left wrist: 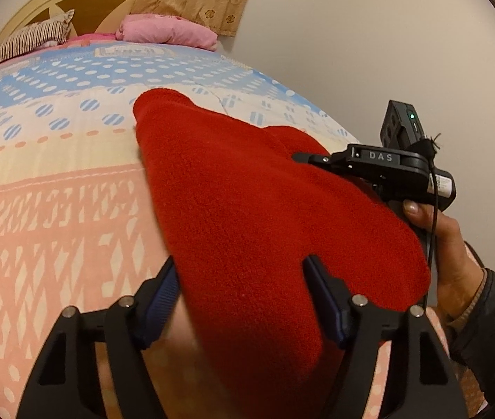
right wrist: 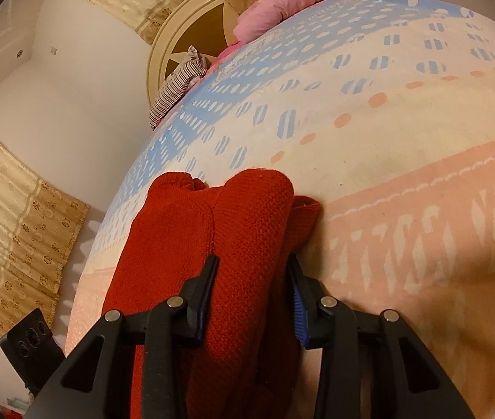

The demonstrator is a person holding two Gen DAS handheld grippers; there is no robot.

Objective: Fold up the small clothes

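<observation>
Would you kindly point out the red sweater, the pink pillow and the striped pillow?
red sweater [left wrist: 247, 202], left wrist view, middle of the knit.
pink pillow [left wrist: 167, 31], left wrist view, its top face.
striped pillow [left wrist: 27, 42], left wrist view, its striped front.

The left gripper [left wrist: 244, 279] stood with its jaws apart around red cloth [left wrist: 247, 192]. The right gripper [right wrist: 252, 276] pinched a thick fold between its fingers. The right hand [left wrist: 453, 244] gripped its handle.

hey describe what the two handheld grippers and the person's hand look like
Both grippers, left and right, have black triangular cut-out fingers, silver pivot pins and ribbed blue pads. The right one's body reads "DAS", with a green light and black cable. The bare hand wears a dark sleeve.
</observation>
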